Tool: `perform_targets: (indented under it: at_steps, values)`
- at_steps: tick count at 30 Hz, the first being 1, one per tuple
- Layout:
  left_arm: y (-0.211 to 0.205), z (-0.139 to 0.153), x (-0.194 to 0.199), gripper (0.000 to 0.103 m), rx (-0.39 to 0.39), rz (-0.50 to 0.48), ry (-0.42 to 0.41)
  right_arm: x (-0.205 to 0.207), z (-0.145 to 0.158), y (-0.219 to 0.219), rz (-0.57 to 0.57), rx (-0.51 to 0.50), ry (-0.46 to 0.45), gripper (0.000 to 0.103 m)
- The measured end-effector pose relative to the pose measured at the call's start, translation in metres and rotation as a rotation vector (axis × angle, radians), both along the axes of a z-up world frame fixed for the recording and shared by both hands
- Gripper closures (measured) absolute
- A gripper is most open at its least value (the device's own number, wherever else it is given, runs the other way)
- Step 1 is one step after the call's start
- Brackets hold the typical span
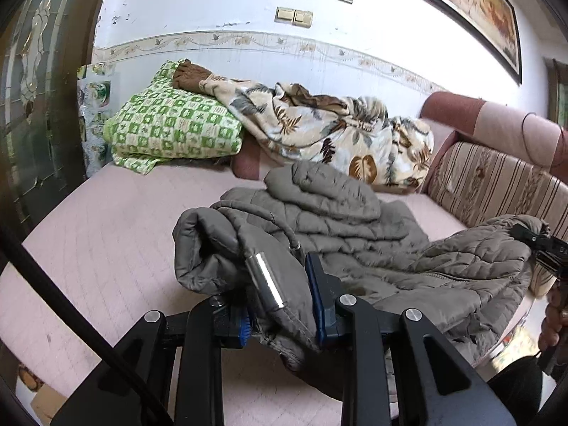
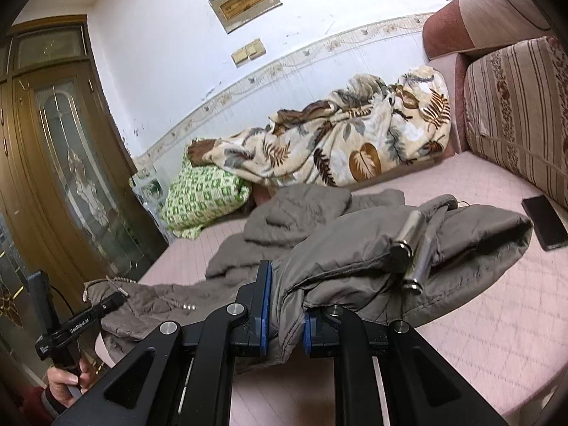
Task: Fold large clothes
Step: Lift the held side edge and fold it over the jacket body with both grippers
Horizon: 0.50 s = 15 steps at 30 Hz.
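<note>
A pink quilted bed (image 1: pixel 106 248) fills this cluttered room, blankets heaped against the wall. The grey padded jacket (image 1: pixel 337 227) sprawls across it, while the left gripper (image 1: pixel 284 294) and the right gripper (image 2: pixel 284 305) each pinch a bunched end of it, likely to lift and spread it flat for folding.

One readable brand mark

"GenRobot.AI" stands in white on the black left gripper (image 2: pixel 106 303), at the near left of the right wrist view.

A leaf-print blanket (image 1: pixel 330 131) overlaps a green checked pillow (image 1: pixel 170 127); a phone (image 2: pixel 545 222) lies apart.
</note>
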<state>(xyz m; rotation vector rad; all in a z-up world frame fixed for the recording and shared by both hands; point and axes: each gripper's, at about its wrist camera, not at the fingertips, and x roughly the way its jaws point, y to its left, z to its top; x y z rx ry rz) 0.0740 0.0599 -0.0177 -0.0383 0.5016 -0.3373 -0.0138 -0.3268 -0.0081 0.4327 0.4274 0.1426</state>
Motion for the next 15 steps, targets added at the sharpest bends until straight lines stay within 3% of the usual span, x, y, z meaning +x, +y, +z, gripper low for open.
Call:
perform_targets:
  at_steps: [15]
  values:
    - [-0.021,0.057,0.076,0.076,-0.001,-0.011,-0.057,0.068,0.040,-0.015,0.024,-0.020,-0.065,0.088]
